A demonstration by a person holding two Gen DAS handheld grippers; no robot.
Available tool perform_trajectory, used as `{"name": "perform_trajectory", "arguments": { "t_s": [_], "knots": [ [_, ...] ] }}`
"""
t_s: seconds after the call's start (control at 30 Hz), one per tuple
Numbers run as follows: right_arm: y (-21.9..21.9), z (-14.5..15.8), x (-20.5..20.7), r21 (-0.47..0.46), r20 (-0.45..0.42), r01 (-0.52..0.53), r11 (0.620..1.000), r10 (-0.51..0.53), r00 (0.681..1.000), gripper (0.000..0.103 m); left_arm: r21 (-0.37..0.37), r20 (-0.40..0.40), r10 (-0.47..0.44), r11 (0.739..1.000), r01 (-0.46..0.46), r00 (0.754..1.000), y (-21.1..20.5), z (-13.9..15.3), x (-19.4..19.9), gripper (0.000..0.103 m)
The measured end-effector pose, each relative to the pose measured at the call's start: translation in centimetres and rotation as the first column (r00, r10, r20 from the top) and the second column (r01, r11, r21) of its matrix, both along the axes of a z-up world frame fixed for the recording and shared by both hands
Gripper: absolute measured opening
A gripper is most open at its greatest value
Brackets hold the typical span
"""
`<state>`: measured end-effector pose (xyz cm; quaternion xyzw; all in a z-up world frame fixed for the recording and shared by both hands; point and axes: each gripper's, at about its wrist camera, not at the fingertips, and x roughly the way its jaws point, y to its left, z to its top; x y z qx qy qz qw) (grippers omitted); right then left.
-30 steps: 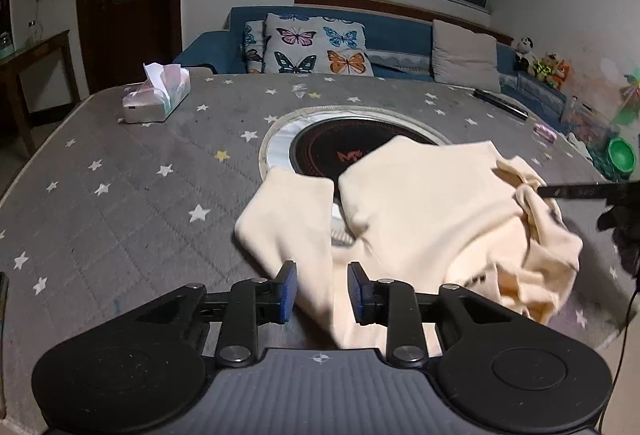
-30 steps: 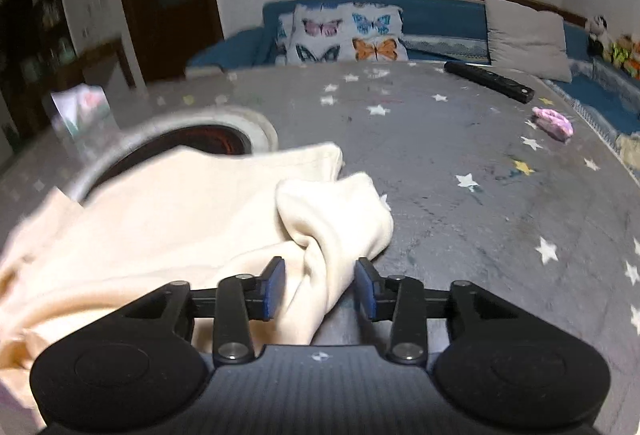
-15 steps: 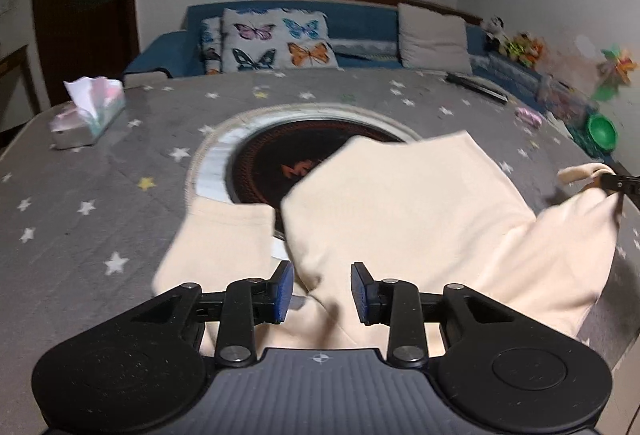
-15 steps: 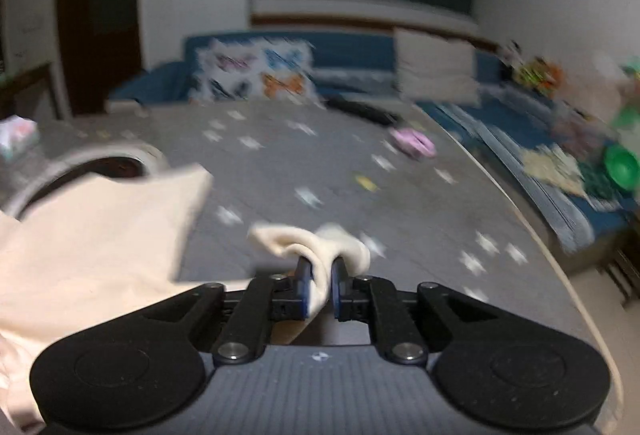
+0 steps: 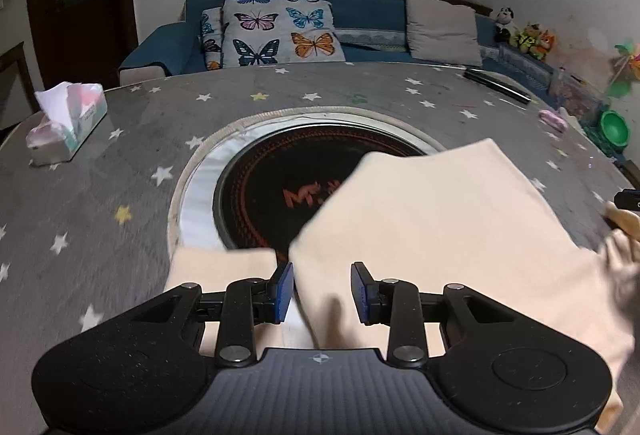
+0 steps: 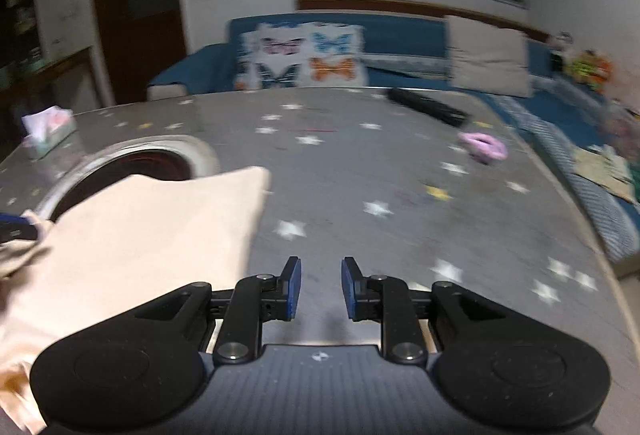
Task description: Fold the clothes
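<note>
Cream garment (image 5: 432,219) now spread flatter, right sleeve no longer bunched

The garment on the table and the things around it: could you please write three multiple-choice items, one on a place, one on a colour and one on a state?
1. Where does the garment lie? A on the sofa; B partly over the round black plate; C over the butterfly cushion.
2. Its colour? A green; B blue; C cream.
3. The tissue box? A sealed; B tissue sticking out; C upside down.
B, it covers part of the plate; C, pale cream throughout; B, a white tissue stands up.
</note>
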<state>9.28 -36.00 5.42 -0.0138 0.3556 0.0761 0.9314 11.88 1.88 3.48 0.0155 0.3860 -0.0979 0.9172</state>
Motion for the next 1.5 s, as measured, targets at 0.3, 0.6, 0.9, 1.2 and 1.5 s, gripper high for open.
{"name": "perform_trajectory", "arguments": {
  "t_s": [0.3,0.6,0.9,1.2,1.5],
  "knots": [
    [5.5,-0.5,4.6,0.001,-0.020,-0.164,0.987,0.164,0.986,0.030,0.041,-0.017,-0.042,0.998,0.042,0.999,-0.7,-2.0,4.5,0.034],
    [6.2,-0.7,5.8,0.007,-0.018,-0.177,0.984,0.177,0.984,0.030,-0.049,0.101,-0.139,0.988,0.144,0.985,-2.8,0.1,1.8,0.006],
    [6.8,-0.3,6.0,0.033,-0.004,-0.188,0.982,0.188,0.982,0.031,-0.046,0.094,-0.441,0.894,0.446,0.893,-9.6,-0.4,-3.7,0.003],
    [6.5,-1.3,6.5,0.031,-0.021,-0.181,0.983,0.182,0.983,0.035,0.000,0.141,-0.252,0.967,0.254,0.957,-7.9,1.1,-2.1,0.040],
    [4.8,-2.5,8.2,0.033,-0.056,-0.133,0.991,0.135,0.989,0.035,-0.045,-0.017,-0.205,0.978,0.204,0.979,-8.4,-2.4,1.9,0.010]
  ]
}}
